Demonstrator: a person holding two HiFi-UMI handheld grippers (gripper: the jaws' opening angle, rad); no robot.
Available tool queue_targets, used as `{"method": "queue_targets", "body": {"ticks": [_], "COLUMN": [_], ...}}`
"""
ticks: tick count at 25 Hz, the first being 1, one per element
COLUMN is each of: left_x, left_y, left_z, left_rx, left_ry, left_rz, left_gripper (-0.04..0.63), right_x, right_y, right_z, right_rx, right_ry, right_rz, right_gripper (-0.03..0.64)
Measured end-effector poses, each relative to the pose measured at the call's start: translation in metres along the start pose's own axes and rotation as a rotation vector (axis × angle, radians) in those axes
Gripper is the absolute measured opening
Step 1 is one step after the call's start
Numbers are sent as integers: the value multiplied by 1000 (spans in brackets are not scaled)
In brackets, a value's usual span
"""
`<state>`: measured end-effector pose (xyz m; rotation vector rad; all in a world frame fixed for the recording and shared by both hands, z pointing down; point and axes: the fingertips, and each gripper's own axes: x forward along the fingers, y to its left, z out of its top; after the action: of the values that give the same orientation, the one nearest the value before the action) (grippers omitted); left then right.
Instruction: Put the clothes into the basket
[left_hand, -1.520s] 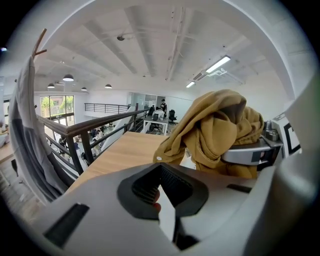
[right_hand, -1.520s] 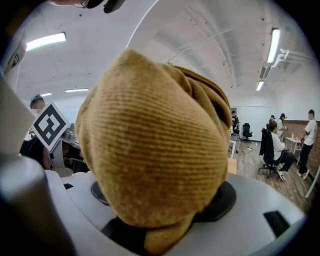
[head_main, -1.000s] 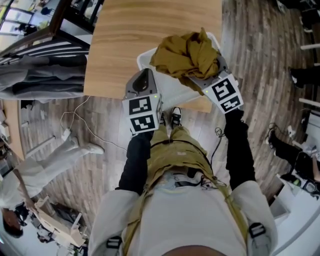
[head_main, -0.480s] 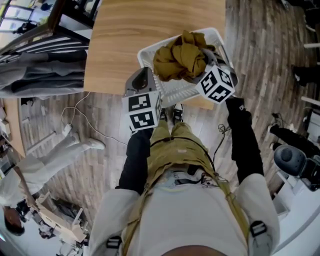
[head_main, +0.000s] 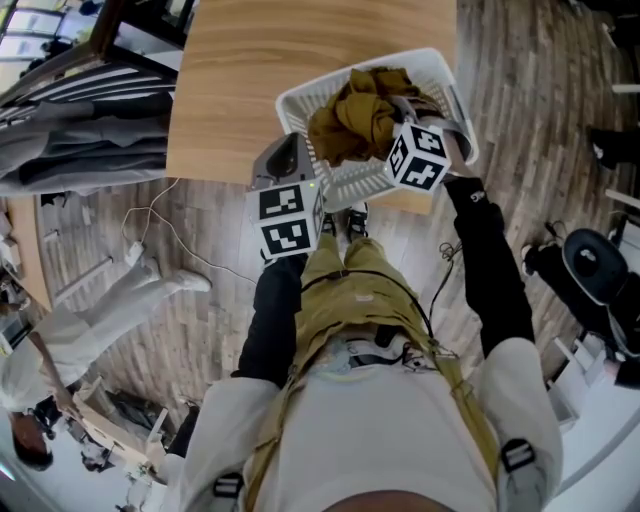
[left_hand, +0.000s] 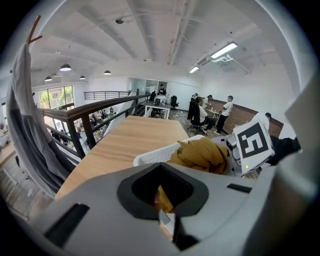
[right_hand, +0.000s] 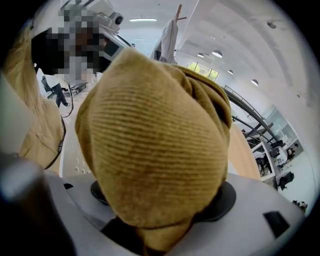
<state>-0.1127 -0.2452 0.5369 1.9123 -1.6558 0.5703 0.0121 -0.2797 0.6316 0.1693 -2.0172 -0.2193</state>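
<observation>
From the head view I see the white basket (head_main: 446, 72) in the upper centre-right of the frame, sitting at the near edge of the wooden tabletop (head_main: 260, 70). The mustard garment (head_main: 358, 118) is bundled inside the basket. In the left gripper view its heap rises above the white rim.

My right gripper (head_main: 400, 122) reaches in over the right side of the basket, pointing steeply down, with its marker cube over the basket's near right part. In the right gripper view the ribbed mustard cloth fills the middle of the frame and bunches down between the jaws. They stand fairly wide but are clamped on that thick wad, so the garment is firmly held. I cannot tell whether the bundle's underside rests on the basket floor.

My left gripper (head_main: 288, 150) sits just beside the basket's near left corner, at centre-left of the head view. In its own view the jaws are closed together. Only a sliver of wood colour and white shows through the dark opening between them. I can see nothing caught there, and I cannot tell whether the tips touch the basket rim.

Below both grippers, olive trousers (head_main: 355, 300) and plank floor (head_main: 180, 330) fill the lower frame.
</observation>
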Motion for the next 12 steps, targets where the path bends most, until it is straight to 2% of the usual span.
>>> {"method": "queue_targets", "body": {"ticks": [12], "left_x": [11], "left_y": [3], "left_z": [-13], "left_rx": [10], "left_ry": [55], "left_rz": [-7], "left_gripper": [0], "right_x": [52], "right_y": [22], "right_z": [-23], "right_rx": [-118], "right_ry": [103], "right_rz": [129], "right_gripper": [370]}}
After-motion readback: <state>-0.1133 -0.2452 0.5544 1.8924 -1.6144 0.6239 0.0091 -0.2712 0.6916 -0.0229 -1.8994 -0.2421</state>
